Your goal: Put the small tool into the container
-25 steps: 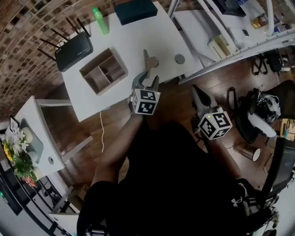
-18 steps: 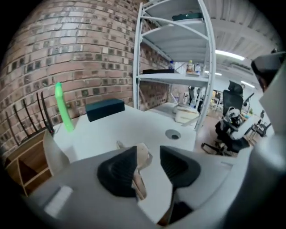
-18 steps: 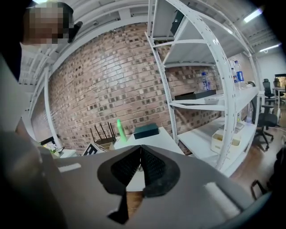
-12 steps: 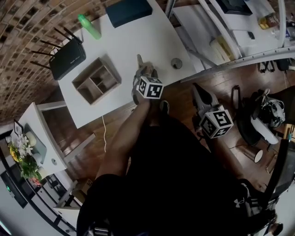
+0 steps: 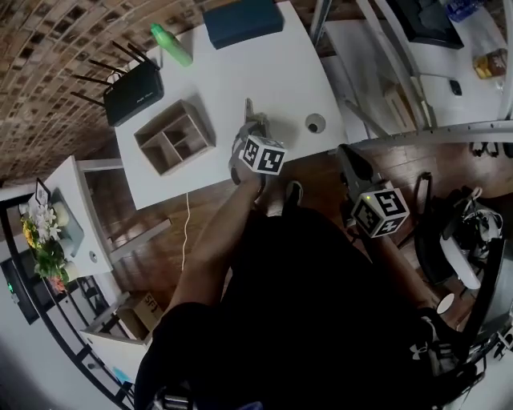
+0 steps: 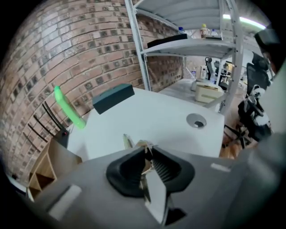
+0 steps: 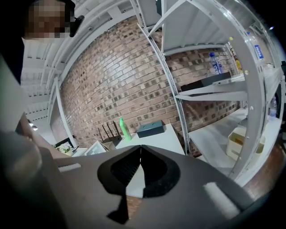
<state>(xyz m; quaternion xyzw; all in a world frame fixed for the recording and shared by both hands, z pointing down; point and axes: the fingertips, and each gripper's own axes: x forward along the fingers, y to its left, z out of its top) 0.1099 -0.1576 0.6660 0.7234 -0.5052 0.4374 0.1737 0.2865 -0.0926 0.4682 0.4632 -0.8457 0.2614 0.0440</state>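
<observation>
The small tool (image 5: 248, 112), a flat metal blade with a pale handle, lies on the white table (image 5: 264, 72) near its front edge. My left gripper (image 5: 252, 130) points down onto it. In the left gripper view the tool (image 6: 128, 140) sticks out ahead of the left gripper (image 6: 148, 150), whose jaws have just been closing and now pinch the handle. The container (image 5: 173, 138), a wooden box with compartments, stands left of the tool and shows as the container (image 6: 41, 166) at that view's lower left. My right gripper (image 5: 347, 162) hangs off the table's right side; the right gripper (image 7: 140, 150) is shut and empty.
A black router (image 5: 133, 80), a green bottle (image 5: 171, 44) and a dark blue box (image 5: 243, 20) stand along the table's far side. A round cable hole (image 5: 315, 122) is right of the tool. Metal shelving (image 5: 433, 72) stands at the right, a side table with flowers (image 5: 48, 240) at the left.
My left gripper came down onto the tool and its jaws closed on the handle. The right gripper shifted a little beside the table.
</observation>
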